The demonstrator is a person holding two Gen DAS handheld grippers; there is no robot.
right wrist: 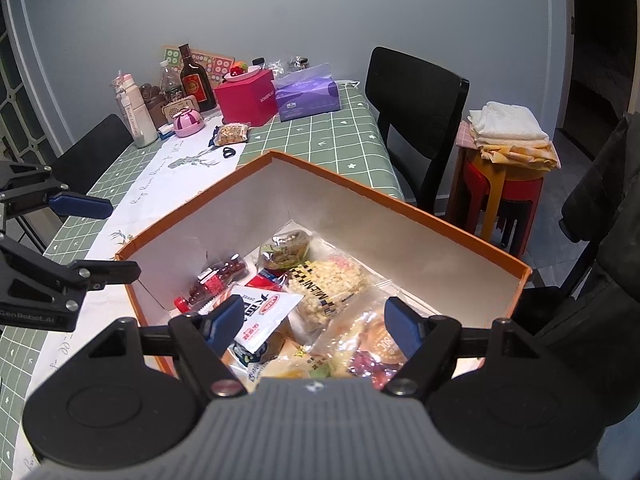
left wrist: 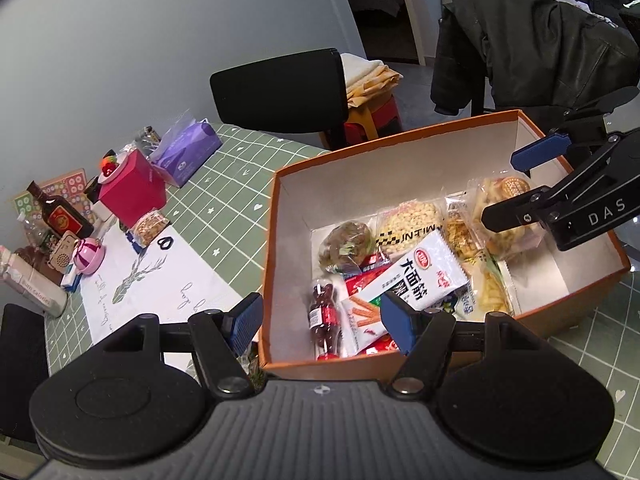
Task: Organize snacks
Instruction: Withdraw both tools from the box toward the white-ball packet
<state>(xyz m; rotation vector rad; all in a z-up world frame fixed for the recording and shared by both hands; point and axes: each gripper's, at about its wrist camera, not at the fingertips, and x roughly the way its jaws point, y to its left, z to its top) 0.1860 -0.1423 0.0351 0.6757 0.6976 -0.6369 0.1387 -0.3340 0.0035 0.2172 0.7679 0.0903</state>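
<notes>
Both the left gripper [left wrist: 322, 326] and right gripper [right wrist: 316, 326] tilt downward, jaws apart and empty.

Each camera is riding just behind its own claw, looking steeply down past the fingers into the orange box [left wrist: 400, 136] [right wrist: 192, 206] close ahead. Both are sharing the box, the green table [left wrist: 240, 184] [right wrist: 320, 140] beyond, and the opposite claw.

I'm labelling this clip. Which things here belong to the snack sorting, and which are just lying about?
Belongs to the job:
orange box
white noodle packet
puffed corn cake
red drink bottle
nut packet, still outside the box

Just lying about:
purple tissue pack
red cube box
dark bottle
</notes>
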